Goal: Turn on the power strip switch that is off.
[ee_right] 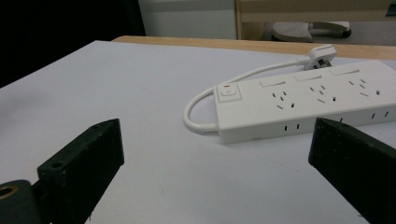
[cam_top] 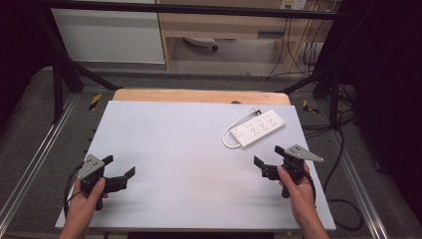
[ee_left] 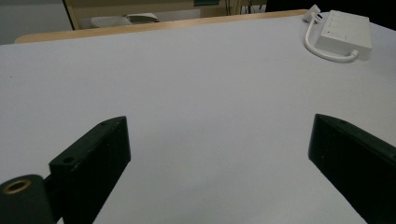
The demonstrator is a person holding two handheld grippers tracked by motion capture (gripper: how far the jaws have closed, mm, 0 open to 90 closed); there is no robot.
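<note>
Standing by: values run from biggest thing to smallest.
Table (cam_top: 189, 164): white top, bare in the middle.
Power strip (cam_top: 259, 128): far right part, flat, its cord (cam_top: 230, 135) looping off the left end, plug (cam_top: 256, 112) behind.
Right gripper (cam_top: 271, 160): released, jaws wide, just short of the strip, path unblocked.
Left gripper (cam_top: 119, 168): released, near left edge, well apart.
</note>
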